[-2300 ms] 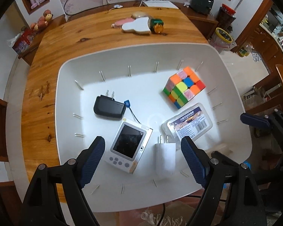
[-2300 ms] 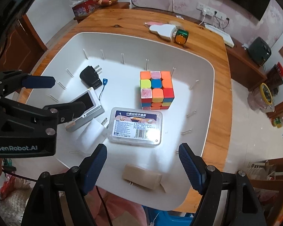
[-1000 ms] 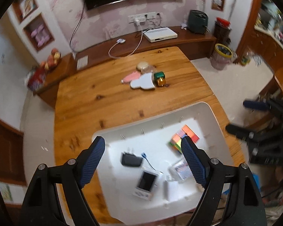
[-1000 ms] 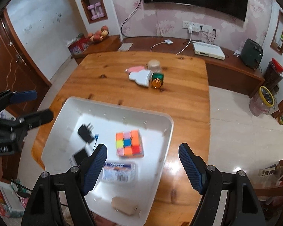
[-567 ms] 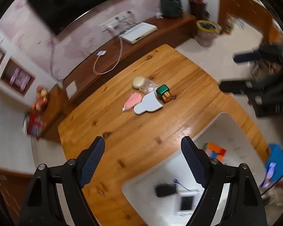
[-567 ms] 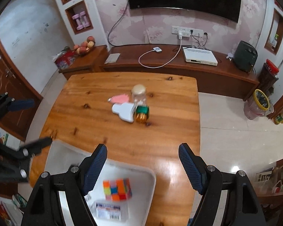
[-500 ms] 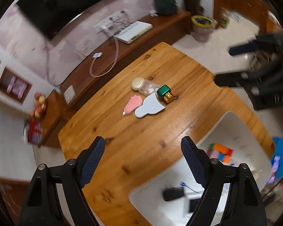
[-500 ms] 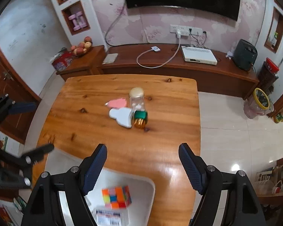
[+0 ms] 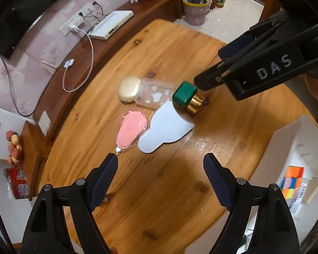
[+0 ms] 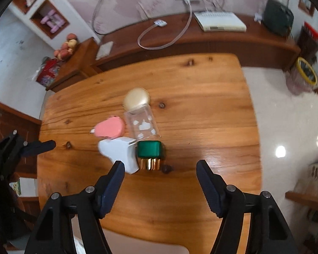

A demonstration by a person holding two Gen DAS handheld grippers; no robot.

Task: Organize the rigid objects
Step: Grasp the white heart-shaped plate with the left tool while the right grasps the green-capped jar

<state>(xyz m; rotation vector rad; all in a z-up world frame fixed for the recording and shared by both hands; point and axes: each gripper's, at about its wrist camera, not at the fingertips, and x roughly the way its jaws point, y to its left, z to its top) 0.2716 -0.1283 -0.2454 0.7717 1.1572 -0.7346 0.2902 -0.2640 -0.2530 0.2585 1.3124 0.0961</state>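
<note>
A group of small things lies on the wooden table (image 9: 159,190): a clear jar (image 9: 153,94) on its side with a cream lid (image 9: 129,89), a green-capped gold bottle (image 9: 187,97), a pink comb-like piece (image 9: 130,133) and a flat white piece (image 9: 167,128). My left gripper (image 9: 161,175) hangs open above bare wood just short of the pink and white pieces. My right gripper (image 10: 161,177) hovers just short of the green-capped bottle (image 10: 151,151). Its jaws are closing, with nothing between them. In the left wrist view, the right gripper (image 9: 208,66) is beside the bottle.
The white tray (image 9: 294,144) stands at the near right of the table and holds a colour cube (image 9: 291,178) and other items. A low wooden cabinet (image 10: 222,36) with a white box and cable runs behind the table. A bin (image 9: 195,8) stands on the floor.
Both grippers have left the tray and come down toward the far group of objects, which now looks much larger. The right jaws stand narrower than before.
</note>
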